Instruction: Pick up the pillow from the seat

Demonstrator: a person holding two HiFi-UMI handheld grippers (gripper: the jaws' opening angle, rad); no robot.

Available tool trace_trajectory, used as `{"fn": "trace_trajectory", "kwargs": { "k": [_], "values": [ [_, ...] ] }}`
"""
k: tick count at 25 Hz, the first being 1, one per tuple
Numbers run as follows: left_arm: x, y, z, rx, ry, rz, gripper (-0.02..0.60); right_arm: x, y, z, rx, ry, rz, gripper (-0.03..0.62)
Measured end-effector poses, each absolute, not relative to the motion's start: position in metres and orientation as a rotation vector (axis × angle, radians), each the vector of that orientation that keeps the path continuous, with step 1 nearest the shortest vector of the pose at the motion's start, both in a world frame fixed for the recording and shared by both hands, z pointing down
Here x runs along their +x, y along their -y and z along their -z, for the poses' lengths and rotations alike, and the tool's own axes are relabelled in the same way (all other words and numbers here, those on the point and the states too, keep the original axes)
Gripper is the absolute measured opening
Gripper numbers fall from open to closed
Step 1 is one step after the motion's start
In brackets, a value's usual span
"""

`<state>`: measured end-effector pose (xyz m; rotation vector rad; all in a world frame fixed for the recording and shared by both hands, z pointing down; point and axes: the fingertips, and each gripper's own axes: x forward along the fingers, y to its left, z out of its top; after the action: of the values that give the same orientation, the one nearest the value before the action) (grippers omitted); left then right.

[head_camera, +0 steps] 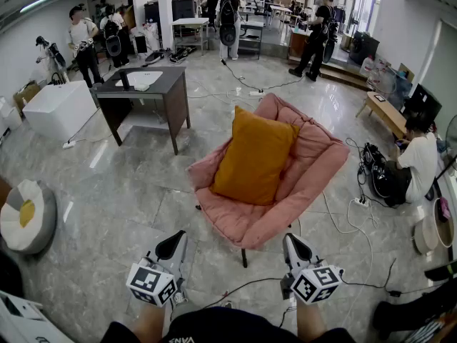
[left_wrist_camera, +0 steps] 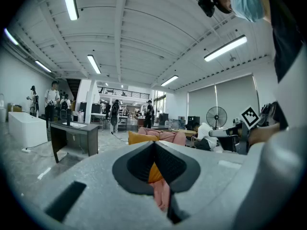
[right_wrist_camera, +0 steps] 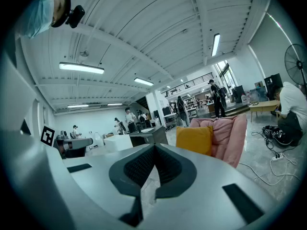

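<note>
1. Stage: the approach is judged to be in hand, and no grasp has been begun. The orange pillow (head_camera: 253,156) is seen leaning upright against the back of the pink seat (head_camera: 314,166), beyond both grippers and well apart from them.
2. The left gripper (head_camera: 173,244) is held near, to the left of the seat's front edge and roughly level. Its jaws are pressed together and nothing is held between them.
3. The right gripper (head_camera: 294,246) is held near, at the right of the seat's front edge. Its jaws are likewise closed on nothing.
4. Next move, as judged: both grippers are to be carried farther in towards the pillow, and the jaws are to be opened before contact. A soft, broad cushion is probably best pinched at an upper corner or side edge, one gripper to each side.
5. Hidden or unclear: the pillow's rear face cannot be seen, nor its lower edge where it sinks into the seat. In the left gripper view most of the pillow is covered by the jaws. The seat's frame is concealed except for one dark leg (head_camera: 244,257), and the forearms are cut off at the near edge.
6. Surroundings: a dark table (head_camera: 143,84) is placed far left of the seat, and cables (head_camera: 357,213) are strewn on the floor at the right. Neither is judged to lie in the path.
</note>
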<state>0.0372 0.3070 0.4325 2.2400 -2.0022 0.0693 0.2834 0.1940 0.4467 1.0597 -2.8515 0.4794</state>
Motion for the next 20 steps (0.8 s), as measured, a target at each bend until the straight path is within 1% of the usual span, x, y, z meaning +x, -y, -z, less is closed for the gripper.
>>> {"fn": "trace_trajectory", "kwargs": {
  "k": [8,11,12,13,14,15,16,17,20],
  "values": [
    [0.049,-0.302,-0.435,2.284,1.937,-0.045,0.020,0.289,-0.186,-0.450,1.072,2.870,-0.529,0.003],
    [0.053,-0.295,-0.442,2.312,1.890,-0.078,0.033,0.288,-0.180,-0.452,1.089,2.875,-0.558,0.005],
    [0.054,-0.291,-0.444,2.320,1.860,-0.083,0.080,0.287,-0.177,-0.454,1.098,2.870,-0.562,0.005],
    [0.054,-0.286,-0.447,2.324,1.827,-0.084,0.185,0.286,-0.174,-0.456,1.115,2.859,-0.566,0.003],
    [0.053,-0.281,-0.450,2.330,1.799,-0.083,0.264,0.284,-0.171,-0.458,1.139,2.843,-0.580,0.031],
    [0.050,-0.276,-0.452,2.338,1.777,-0.081,0.267,0.281,-0.167,-0.461,1.166,2.824,-0.601,0.186],
    [0.045,-0.270,-0.453,2.349,1.760,-0.079,0.267,0.277,-0.164,-0.463,1.193,2.805,-0.622,0.252],
    [0.039,-0.266,-0.453,2.359,1.745,-0.077,0.267,0.273,-0.161,-0.465,1.220,2.788,-0.634,0.242],
    [0.014,-0.252,-0.454,2.376,1.706,-0.068,0.270,0.255,-0.153,-0.464,1.287,2.753,-0.635,0.247]
  ]
}}
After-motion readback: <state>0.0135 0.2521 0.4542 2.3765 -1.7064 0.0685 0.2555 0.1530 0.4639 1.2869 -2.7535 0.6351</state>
